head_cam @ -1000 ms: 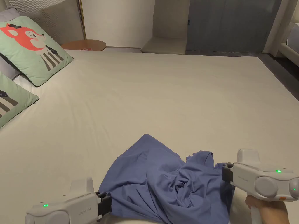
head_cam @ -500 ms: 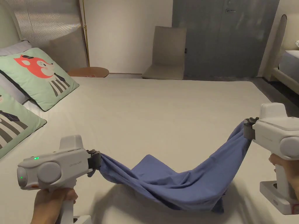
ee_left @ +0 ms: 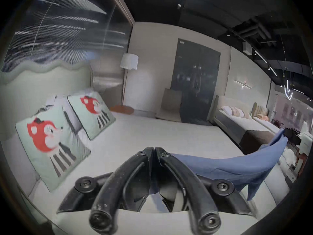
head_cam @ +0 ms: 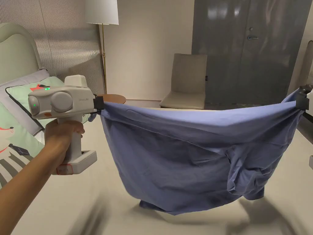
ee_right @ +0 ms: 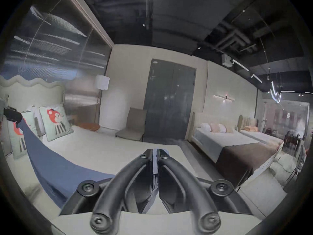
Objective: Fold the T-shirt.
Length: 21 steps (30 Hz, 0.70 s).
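Note:
A blue T-shirt (head_cam: 189, 153) hangs in the air above the bed, stretched wide between both grippers. My left gripper (head_cam: 99, 103) is shut on its left top corner, held up by a hand. My right gripper (head_cam: 301, 99) at the right edge of the head view is shut on the other top corner. In the left gripper view the jaws (ee_left: 154, 151) meet with blue cloth (ee_left: 220, 164) running off to the right. In the right gripper view the jaws (ee_right: 155, 154) pinch a strip of cloth, and the shirt (ee_right: 50, 164) sweeps left. The shirt's lower edge hangs just over the bed.
The beige bed (head_cam: 61, 195) spreads below the shirt. Green cushions with a red animal print (head_cam: 15, 134) lie at its left by the headboard. A floor lamp (head_cam: 102, 12), a round wooden table (head_cam: 114, 98), a beige chair (head_cam: 186, 82) and a dark door (head_cam: 250, 46) stand behind.
Both grippers have risen and spread apart, lifting the shirt from a crumpled heap on the bed into a wide hanging sheet. The head camera has tilted up.

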Motion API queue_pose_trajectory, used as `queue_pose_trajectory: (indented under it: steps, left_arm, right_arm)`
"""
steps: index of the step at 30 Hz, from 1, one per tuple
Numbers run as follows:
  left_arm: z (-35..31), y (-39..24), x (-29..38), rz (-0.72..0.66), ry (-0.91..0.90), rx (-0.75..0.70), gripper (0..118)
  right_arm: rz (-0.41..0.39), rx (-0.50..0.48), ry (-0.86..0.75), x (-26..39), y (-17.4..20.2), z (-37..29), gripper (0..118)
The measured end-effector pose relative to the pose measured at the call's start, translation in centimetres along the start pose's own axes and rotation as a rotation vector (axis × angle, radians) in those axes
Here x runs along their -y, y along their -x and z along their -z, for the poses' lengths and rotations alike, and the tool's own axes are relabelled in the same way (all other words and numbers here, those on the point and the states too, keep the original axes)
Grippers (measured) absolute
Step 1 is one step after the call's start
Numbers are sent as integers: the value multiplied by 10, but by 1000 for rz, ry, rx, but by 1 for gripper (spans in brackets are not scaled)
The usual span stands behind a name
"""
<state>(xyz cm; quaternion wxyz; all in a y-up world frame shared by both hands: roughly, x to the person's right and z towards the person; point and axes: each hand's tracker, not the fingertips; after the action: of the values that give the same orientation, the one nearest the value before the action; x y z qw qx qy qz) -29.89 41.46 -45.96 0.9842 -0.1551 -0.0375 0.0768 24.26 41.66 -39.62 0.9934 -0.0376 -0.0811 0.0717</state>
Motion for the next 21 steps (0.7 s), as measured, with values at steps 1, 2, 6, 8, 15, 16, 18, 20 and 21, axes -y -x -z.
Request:
queue_pose_trajectory:
  steps: [1,2,6,8,15,16,18,20,21]
  left_arm:
    - [10,0,-9,20,-29,-22,1]
    - [18,-1,-17,30,-49,-41,1]
    - [52,-5,-35,63,-68,-56,1]
    - [69,-7,-35,86,-81,-82,1]
    - [118,1,9,132,-66,-144,1]
    - [122,4,21,132,-43,-149,1]
    - [130,14,49,136,18,-163,1]
    - [131,24,80,125,59,-166,1]
    - [129,28,95,115,88,-169,1]
  right_arm:
    - [3,9,-14,-4,-1,6,3]
    - [4,16,-29,-8,-1,12,3]
    - [-7,15,-60,-7,10,31,3]
    - [-16,13,-57,-3,13,44,3]
    - [13,-19,21,51,30,79,3]
    - [16,-22,40,62,34,78,3]
    - [3,-44,89,86,39,80,3]
    - [5,-52,135,113,44,82,3]
    - [10,-58,157,126,46,81,3]
